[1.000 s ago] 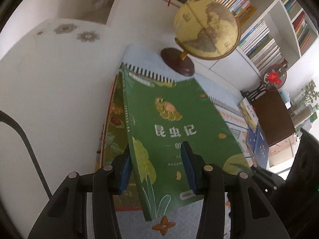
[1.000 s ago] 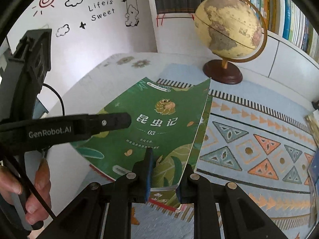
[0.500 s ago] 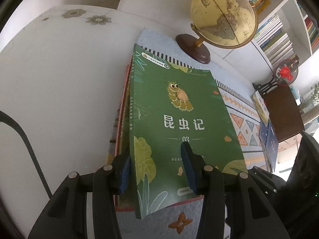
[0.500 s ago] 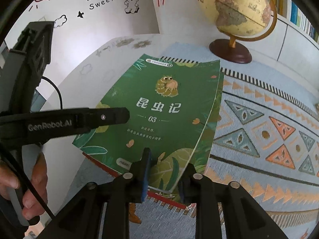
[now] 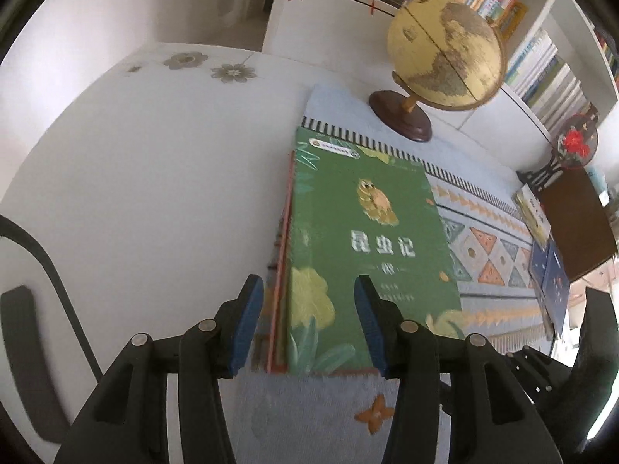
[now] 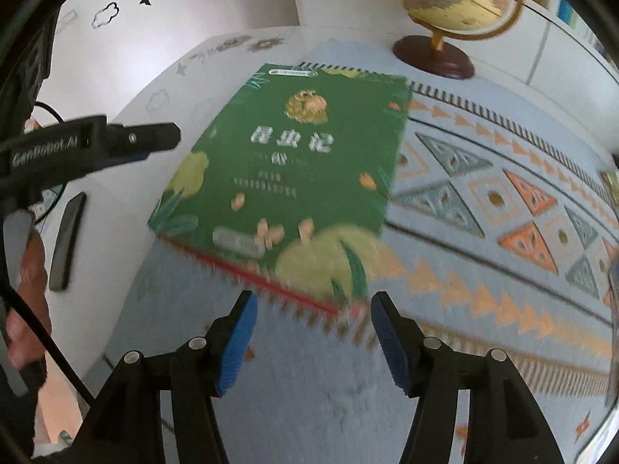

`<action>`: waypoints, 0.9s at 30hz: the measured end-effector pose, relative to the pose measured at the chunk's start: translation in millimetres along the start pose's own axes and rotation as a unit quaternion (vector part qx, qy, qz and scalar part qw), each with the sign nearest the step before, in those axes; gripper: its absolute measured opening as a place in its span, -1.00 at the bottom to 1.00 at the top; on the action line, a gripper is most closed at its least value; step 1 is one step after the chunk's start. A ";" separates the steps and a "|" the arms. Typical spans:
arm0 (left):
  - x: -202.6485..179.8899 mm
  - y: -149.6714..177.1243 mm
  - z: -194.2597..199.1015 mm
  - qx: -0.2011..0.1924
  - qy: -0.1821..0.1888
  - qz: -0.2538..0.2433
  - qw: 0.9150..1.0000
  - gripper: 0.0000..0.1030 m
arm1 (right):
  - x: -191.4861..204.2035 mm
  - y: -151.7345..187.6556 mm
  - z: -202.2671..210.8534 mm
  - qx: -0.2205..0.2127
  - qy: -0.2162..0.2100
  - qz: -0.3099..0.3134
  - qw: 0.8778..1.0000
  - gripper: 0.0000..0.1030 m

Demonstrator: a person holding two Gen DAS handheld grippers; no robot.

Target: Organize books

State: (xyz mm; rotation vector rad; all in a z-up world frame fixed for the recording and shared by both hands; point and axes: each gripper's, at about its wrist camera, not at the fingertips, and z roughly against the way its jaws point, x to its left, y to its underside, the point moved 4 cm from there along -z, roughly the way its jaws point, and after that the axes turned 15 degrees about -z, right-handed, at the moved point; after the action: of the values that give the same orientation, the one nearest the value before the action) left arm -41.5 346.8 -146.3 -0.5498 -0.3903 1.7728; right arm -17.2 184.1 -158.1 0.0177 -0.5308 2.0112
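Two claws were open over a stack of books. The left claw (image 5: pixel 307 319) had its blue pads spread wide and held nothing. Its pads sat on either side of the near left corner of the green paper book with the bug picture (image 5: pixel 367 255). The pictures did not show if the pads touched it. The right claw (image 6: pixel 311 342) was open too and held nothing. It was just in front of the near edge of the green book (image 6: pixel 286 178), with a gap between them.

The green book lay flat on top of the stack. Under it, the red edge of another book (image 5: pixel 279 270) peeked out on the left side and at the near end. The stack sat on the pale blue woven cloth with orange and grey triangles (image 5: pixel 487 247), near the cloth's left edge. The cloth covered part of the white table with grey flower prints (image 5: pixel 154 178).

A yellow round globe on a dark brown wooden foot (image 5: pixel 445 54) stood on the cloth behind the books, well apart from them. A few more flat books, yellow and dark blue (image 5: pixel 549 270), lay far off on the right side of the cloth. White shelves full of books (image 5: pixel 541 77) stood behind the globe. In the right wrist view the left claw's black arm (image 6: pixel 96 143) reached in from the left, beside the stack.
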 end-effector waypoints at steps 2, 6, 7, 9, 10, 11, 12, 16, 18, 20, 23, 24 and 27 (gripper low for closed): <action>-10.9 5.0 4.1 0.002 0.000 -0.006 1.000 -0.02 | -8.0 12.3 8.0 -0.004 0.001 -0.006 1.000 0.15; -49.4 16.1 12.6 0.007 0.012 -0.027 1.000 -0.02 | -28.4 35.7 32.4 -0.028 -0.001 -0.034 0.999 0.15; -61.4 18.2 14.7 0.009 0.020 -0.034 0.999 0.01 | -35.1 41.7 40.6 -0.035 0.000 -0.041 0.999 0.15; -86.7 22.1 20.1 0.009 0.032 -0.046 0.998 0.28 | -49.7 51.0 55.2 -0.048 0.002 -0.052 0.998 0.15; -102.1 24.4 25.4 0.002 0.036 -0.054 0.998 0.36 | -58.0 57.6 64.2 -0.054 0.003 -0.057 0.997 0.15; -115.0 26.8 30.4 -0.005 0.039 -0.060 0.997 0.45 | -66.6 64.1 73.5 -0.062 0.005 -0.063 0.996 0.15; -130.4 29.7 36.0 -0.011 0.045 -0.066 0.997 0.46 | -75.6 70.8 82.5 -0.069 0.006 -0.070 0.995 0.15; -204.4 46.7 56.0 -0.016 0.078 -0.091 0.993 0.46 | -119.3 108.0 128.2 -0.095 0.016 -0.096 0.991 0.15; -240.0 55.7 64.7 -0.017 0.087 -0.110 0.990 0.46 | -140.7 125.6 149.7 -0.108 0.021 -0.109 0.988 0.15; -274.6 65.3 71.8 -0.018 0.095 -0.129 0.987 0.46 | -165.9 144.8 171.3 -0.119 0.030 -0.126 0.984 0.15; -330.3 85.5 81.8 -0.015 0.112 -0.159 0.981 0.46 | -201.8 175.4 200.7 -0.131 0.034 -0.161 0.978 0.15; -341.2 90.6 84.3 -0.014 0.115 -0.166 0.979 0.46 | -213.4 185.5 210.0 -0.136 0.036 -0.173 0.975 0.15; -382.4 108.1 92.9 -0.010 0.126 -0.196 0.972 0.47 | -241.8 207.9 232.6 -0.146 0.041 -0.200 0.968 0.15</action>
State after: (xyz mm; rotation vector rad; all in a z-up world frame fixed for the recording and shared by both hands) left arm -100.0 -48.6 -63.8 -0.6552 -0.3149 1.3035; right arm -124.5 -187.6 -79.7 -0.1289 -0.7060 1.5199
